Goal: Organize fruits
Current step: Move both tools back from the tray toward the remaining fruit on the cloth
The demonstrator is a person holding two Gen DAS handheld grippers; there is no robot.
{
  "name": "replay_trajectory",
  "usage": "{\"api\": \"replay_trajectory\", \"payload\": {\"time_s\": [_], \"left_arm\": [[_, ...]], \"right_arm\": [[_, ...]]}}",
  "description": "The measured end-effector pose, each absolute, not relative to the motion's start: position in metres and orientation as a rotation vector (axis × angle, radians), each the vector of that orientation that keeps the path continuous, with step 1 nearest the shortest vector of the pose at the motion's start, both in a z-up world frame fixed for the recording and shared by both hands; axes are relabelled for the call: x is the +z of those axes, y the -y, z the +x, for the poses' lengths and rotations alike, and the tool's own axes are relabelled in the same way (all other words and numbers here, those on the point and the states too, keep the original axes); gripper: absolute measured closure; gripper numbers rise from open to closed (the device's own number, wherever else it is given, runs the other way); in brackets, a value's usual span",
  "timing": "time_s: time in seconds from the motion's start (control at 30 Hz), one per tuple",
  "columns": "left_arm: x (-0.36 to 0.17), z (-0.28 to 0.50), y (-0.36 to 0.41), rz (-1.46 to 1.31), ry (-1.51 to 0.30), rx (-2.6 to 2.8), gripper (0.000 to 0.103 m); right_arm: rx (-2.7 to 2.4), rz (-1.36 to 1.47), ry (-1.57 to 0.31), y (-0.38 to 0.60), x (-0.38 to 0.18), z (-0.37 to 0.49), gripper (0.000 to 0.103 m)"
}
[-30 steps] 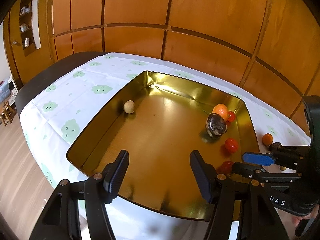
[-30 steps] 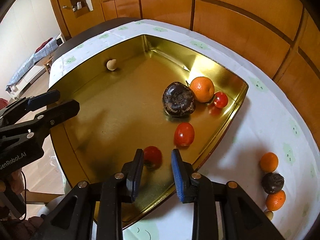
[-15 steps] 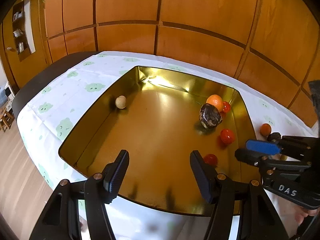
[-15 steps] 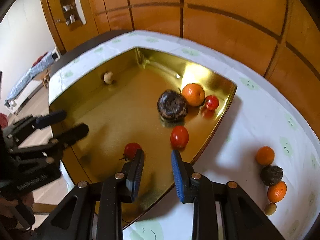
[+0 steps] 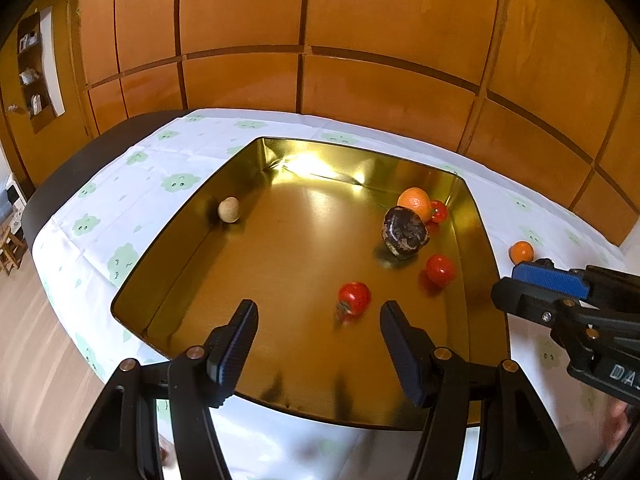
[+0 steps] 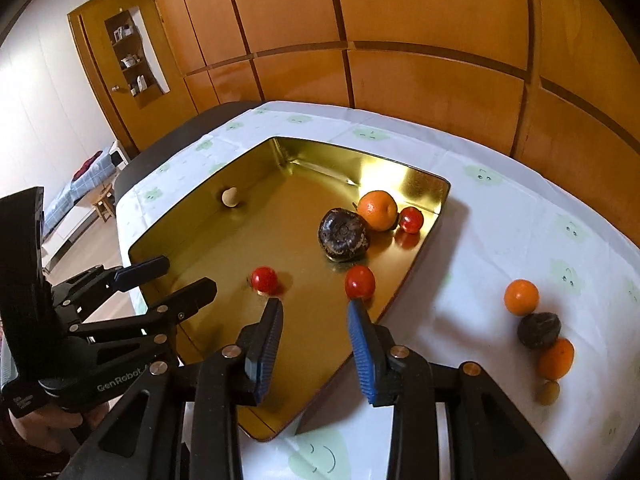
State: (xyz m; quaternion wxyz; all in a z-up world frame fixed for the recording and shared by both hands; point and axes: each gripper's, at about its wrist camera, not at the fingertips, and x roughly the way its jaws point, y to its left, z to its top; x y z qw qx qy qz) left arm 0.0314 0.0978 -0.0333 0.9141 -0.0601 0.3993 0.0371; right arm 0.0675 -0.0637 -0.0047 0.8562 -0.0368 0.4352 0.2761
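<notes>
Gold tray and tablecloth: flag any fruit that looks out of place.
Four fruits lie outside the gold tray, in a line on the tablecloth: an orange, a dark fruit, another orange and a small brownish one. Nothing looks spilled.

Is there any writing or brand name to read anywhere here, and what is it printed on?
"GenRobot.A", cut off after that: white lettering on the black body of the left gripper, in the right wrist view.
"DA", then a cut-off letter: white lettering on the body of the right gripper, in the left wrist view.
A smaller white label lower on the left gripper's handle: too blurred to read.
Fruits, gold tray, tablecloth: no text.
</notes>
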Motion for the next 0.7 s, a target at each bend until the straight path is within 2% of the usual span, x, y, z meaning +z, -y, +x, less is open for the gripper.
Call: {"api": "replay_trajectory", "payload": {"time_s": [0.1,0.3,0.7], "left_arm": [[-0.032,0.031,-0.095,-0.119,-0.820,0.073,0.039],[-0.029,0.029,-0.092,-0.109,-0.815,0.068,0.039],[-0.023,0.026,-0.078,-0.074,-0.802,0.032,0.036]], "right_arm": [[0.555,-0.097,-0.883,0.067,-0.002,0.061,0.063],[0.470,-0.133,-0.828,0.087,0.009,0.054,0.063],[0.259,-0.083,-0.918,0.187,0.011,0.072,0.063]]}}
